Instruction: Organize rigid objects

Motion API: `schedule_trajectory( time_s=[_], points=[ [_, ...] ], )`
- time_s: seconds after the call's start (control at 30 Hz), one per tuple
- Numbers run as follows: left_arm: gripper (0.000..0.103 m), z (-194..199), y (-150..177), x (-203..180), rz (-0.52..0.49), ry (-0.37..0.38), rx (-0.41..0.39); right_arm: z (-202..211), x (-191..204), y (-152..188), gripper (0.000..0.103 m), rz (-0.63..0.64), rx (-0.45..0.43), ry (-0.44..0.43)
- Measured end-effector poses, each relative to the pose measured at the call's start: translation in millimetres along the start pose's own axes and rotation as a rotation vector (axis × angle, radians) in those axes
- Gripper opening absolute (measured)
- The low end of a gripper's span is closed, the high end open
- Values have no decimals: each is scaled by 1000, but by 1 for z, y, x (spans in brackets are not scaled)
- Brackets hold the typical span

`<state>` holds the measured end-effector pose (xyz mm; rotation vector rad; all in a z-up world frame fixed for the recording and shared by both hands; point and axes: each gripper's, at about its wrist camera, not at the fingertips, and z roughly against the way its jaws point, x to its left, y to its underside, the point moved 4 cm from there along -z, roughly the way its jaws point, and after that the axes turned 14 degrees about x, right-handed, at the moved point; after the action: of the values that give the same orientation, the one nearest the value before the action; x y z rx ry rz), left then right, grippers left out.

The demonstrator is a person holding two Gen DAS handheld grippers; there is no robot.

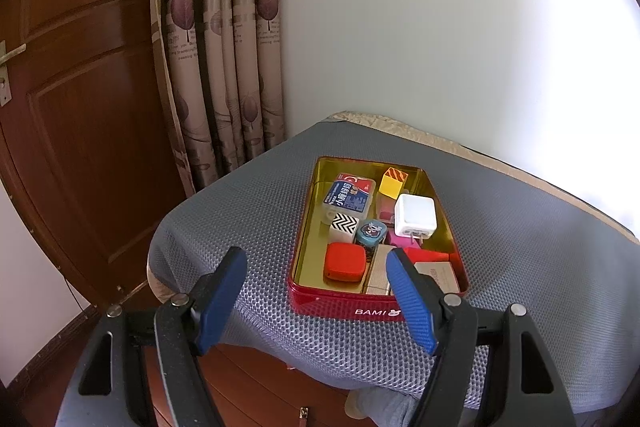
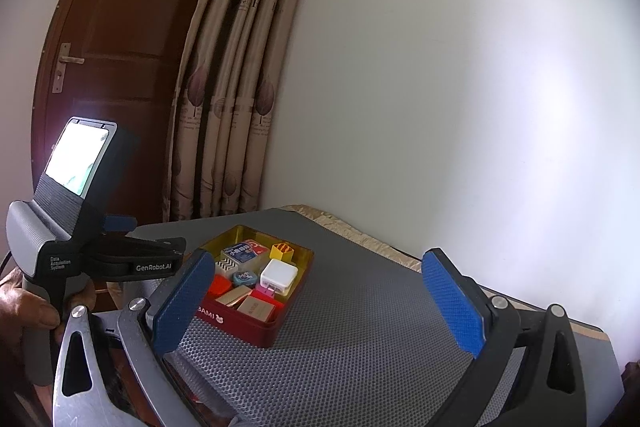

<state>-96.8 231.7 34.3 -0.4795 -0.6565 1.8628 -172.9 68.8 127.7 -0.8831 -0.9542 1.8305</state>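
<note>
Centrally, a red tin (image 1: 340, 305) with a gold inside sits on a grey mesh mat (image 1: 248, 211) that covers the worktop, in a corner by a white wall (image 1: 440, 27), a curtain (image 1: 216, 47) and a brown door (image 1: 80, 87). Small things fill the tin: a blue and red box (image 1: 350, 197) and a yellow block (image 1: 392, 183) at the far end, a white charger (image 1: 414, 215) on its right side, a zigzag cube (image 1: 344, 227) and a round teal case (image 1: 371, 231) in the middle, and a red case (image 1: 344, 262) and tan boxes (image 1: 438, 275) at the near end. Both claws are wide open and hold nothing. The left claw (image 1: 316, 297) hovers just in front of the tin's near edge, with its right finger over the near right corner. The right claw (image 2: 320, 301) is farther back, with the tin seen between its fingers, close to the left one. From the right wrist view, a hand (image 2: 28, 303) grips the left claw's handle at the left edge, with a lit screen (image 2: 78, 157) mounted on top of it.
</note>
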Motion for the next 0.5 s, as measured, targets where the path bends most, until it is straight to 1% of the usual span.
schedule_trajectory(
  time_s=[0.5],
  points=[
    [74, -3, -1, 4, 3, -1, 17, 0, 3, 2, 102, 8, 6, -3]
  ],
)
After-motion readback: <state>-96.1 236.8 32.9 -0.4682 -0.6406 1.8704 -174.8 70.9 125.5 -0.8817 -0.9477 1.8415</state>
